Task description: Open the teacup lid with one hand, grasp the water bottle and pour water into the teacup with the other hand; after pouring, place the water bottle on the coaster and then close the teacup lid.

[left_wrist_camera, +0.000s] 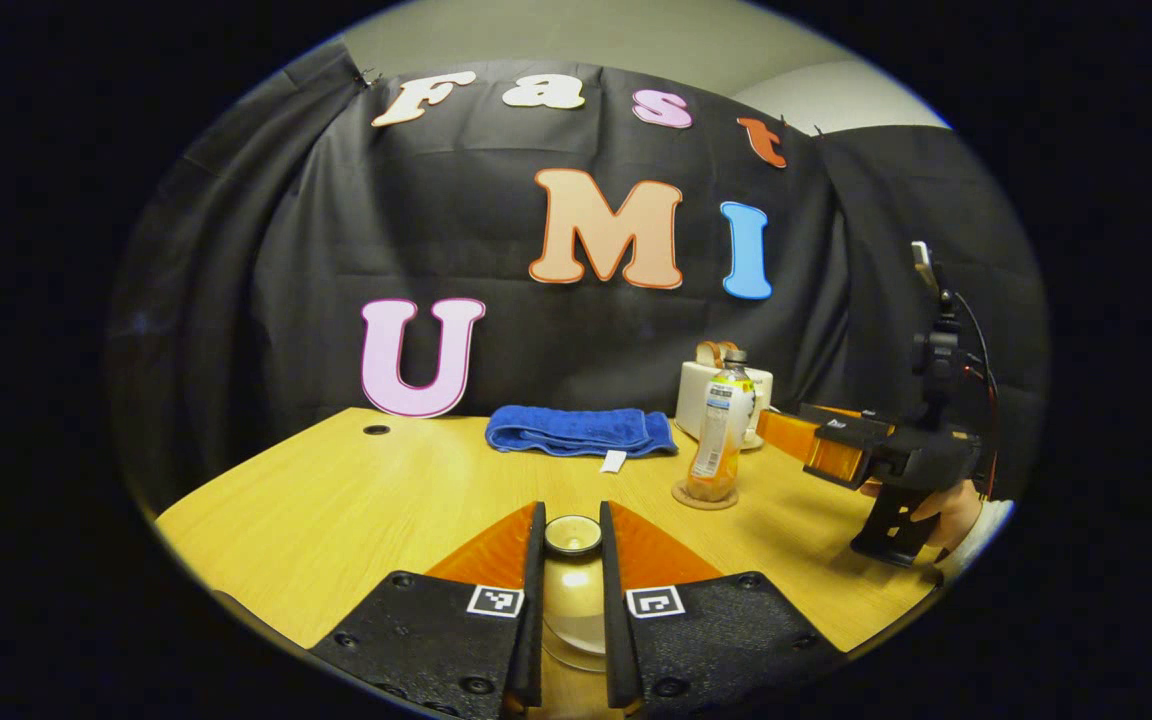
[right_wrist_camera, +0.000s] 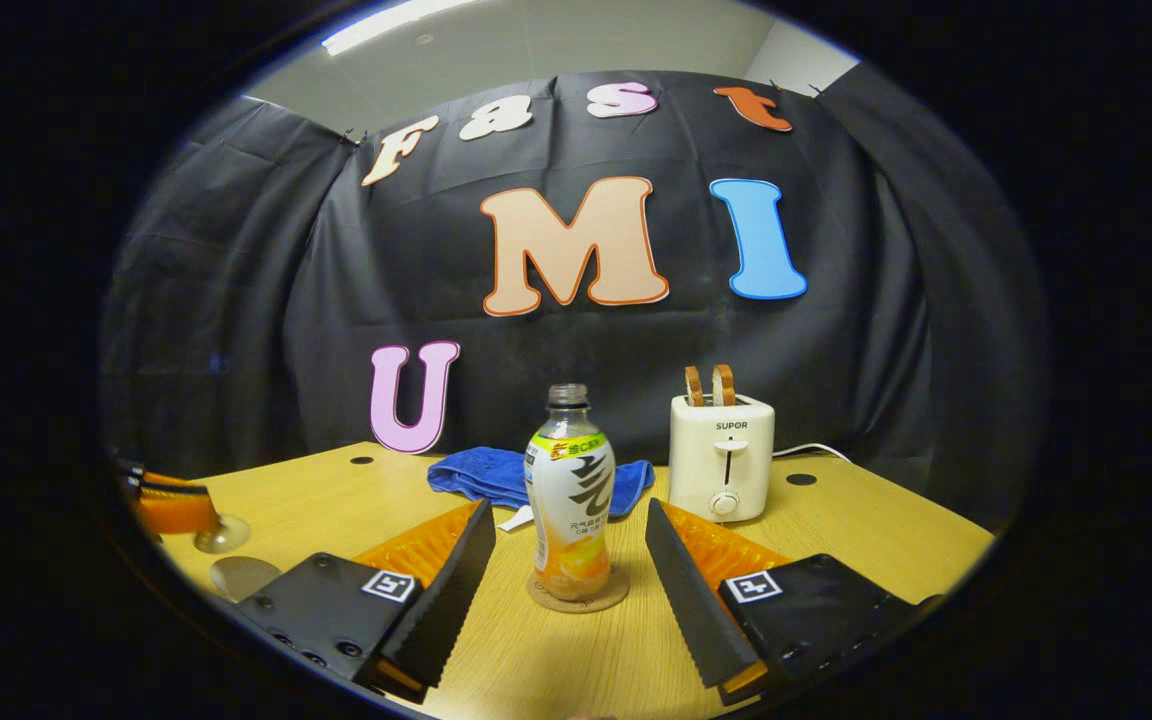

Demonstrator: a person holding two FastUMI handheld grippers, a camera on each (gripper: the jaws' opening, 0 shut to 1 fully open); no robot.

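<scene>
The teacup lid (left_wrist_camera: 573, 590), a pale dome with a round knob, sits between my left gripper's (left_wrist_camera: 572, 512) fingers, which are shut on it. A clear round rim (left_wrist_camera: 573, 655) shows just under it. In the right gripper view the left gripper (right_wrist_camera: 176, 505) holds the lid (right_wrist_camera: 223, 535) low over the table beside a pale round teacup rim (right_wrist_camera: 241, 575). The water bottle (right_wrist_camera: 569, 480) stands upright and uncapped on a round coaster (right_wrist_camera: 576, 598). My right gripper (right_wrist_camera: 566, 512) is open, its fingers on either side of the bottle and apart from it. The left gripper view shows the bottle (left_wrist_camera: 718, 425), the coaster (left_wrist_camera: 704, 497) and the right gripper (left_wrist_camera: 784, 432) beside them.
A cream toaster (right_wrist_camera: 721, 455) with two bread slices stands behind the bottle to the right, its white cable (right_wrist_camera: 811, 450) trailing off. A folded blue towel (left_wrist_camera: 581, 430) lies at the back by the wall. A hand (left_wrist_camera: 946, 512) holds the right gripper's handle.
</scene>
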